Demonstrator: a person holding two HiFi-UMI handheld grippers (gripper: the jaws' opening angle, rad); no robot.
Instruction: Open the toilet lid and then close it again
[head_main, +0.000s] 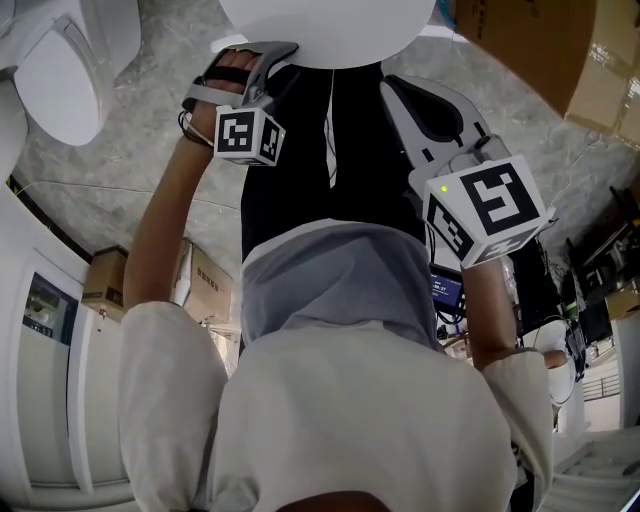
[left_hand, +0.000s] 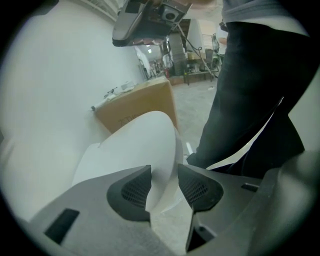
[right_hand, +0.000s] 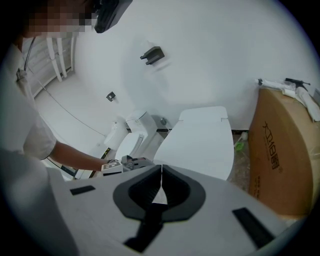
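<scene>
Looking steeply down, the head view sets the white toilet lid (head_main: 330, 25) at 12 o'clock, a second toilet (head_main: 60, 75) at 10 o'clock and a cardboard box (head_main: 530, 45) at 1 o'clock. The person's black trousers (head_main: 300, 150) fill the middle. The left gripper (head_main: 262, 52) points toward 12 o'clock on a bare, extended forearm (head_main: 160, 230), its tips at the lid's near rim. The right gripper (head_main: 400, 88) hangs at 2 o'clock, short of the lid, and its marker cube (head_main: 490, 205) covers the hand.

Left gripper view: the jaws stand well apart with the lid's rim (left_hand: 167, 145) between the pads (left_hand: 131, 192), neither plainly pressing it. The box (left_hand: 137, 107) lies at 12 o'clock and the trousers (left_hand: 255, 90) at 2 o'clock.

Right gripper view: the jaws meet tip to tip with nothing between them. The lid (right_hand: 200, 142) lies beyond at 1 o'clock, the box (right_hand: 282, 150) at 3 o'clock, the second toilet (right_hand: 131, 137) at 10 o'clock and the left gripper (right_hand: 125, 162) at 9 o'clock.
</scene>
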